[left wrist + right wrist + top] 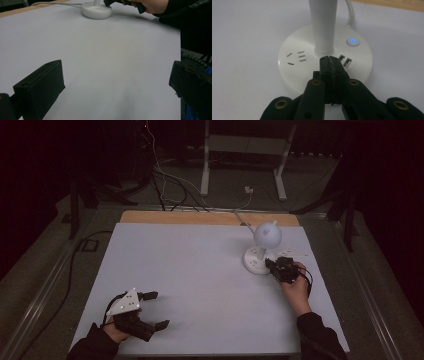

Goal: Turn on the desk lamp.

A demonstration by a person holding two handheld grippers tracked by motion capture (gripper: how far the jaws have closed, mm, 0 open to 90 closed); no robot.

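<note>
A white desk lamp stands at the table's right back, with a round base [256, 261] and a globe head [267, 235]. In the right gripper view its base [294, 72] carries socket slots, two USB ports and a blue-lit power button [352, 41], with the stem [323, 25] rising from the middle. My right gripper [272, 264] [329, 59] is shut, its tips over the base just in front of the stem. My left gripper [156, 310] rests open near the front left, its jaws wide apart with bare table between them [117, 82].
The lamp's cable [241, 218] runs back over the wooden table edge [200, 217]. The grey-white table top [190, 265] lies between the two hands. Cables and a white stand's legs [240, 165] are on the floor behind.
</note>
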